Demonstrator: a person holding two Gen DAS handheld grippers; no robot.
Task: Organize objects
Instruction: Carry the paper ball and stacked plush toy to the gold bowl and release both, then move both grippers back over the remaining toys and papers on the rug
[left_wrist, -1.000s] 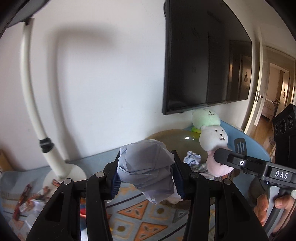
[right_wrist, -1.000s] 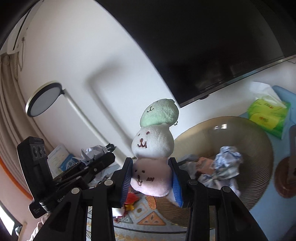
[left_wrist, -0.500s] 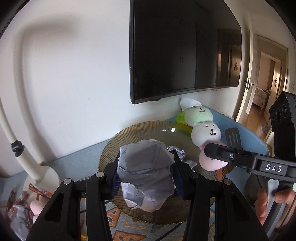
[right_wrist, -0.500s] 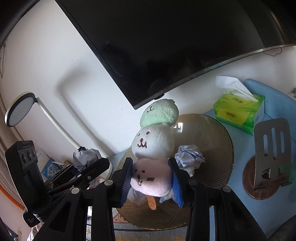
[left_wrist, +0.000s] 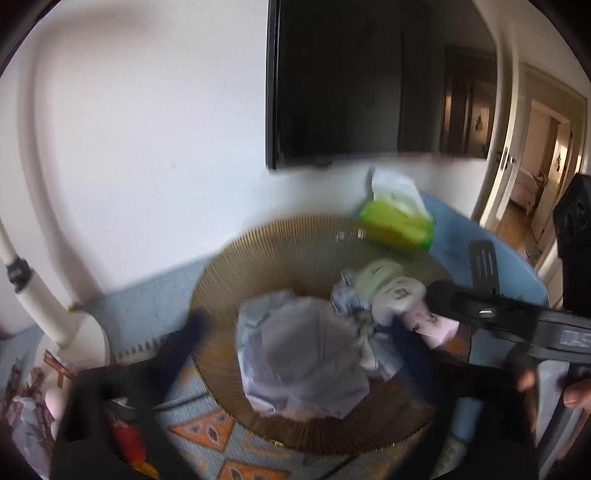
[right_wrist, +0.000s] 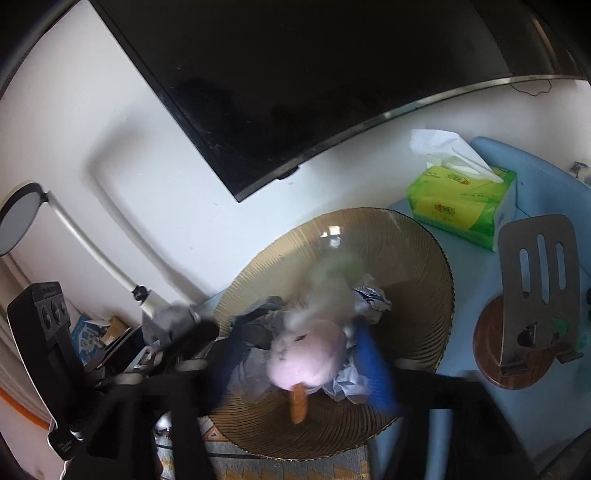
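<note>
Plush toy and paper wad, over the bowl

We log the plush toy (right_wrist: 314, 354) between our right gripper's (right_wrist: 295, 350) opening jaws, pads clear. Crumpled paper (left_wrist: 303, 354) sits likewise in our opening left gripper (left_wrist: 295, 347), over the ribbed bowl (right_wrist: 417, 266).

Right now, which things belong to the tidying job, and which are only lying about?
Job:
- crumpled grey paper ball
- stacked pastel plush toy
- ribbed amber glass bowl

Lying about:
- green tissue box
- slotted metal stand
- white desk lamp
</note>
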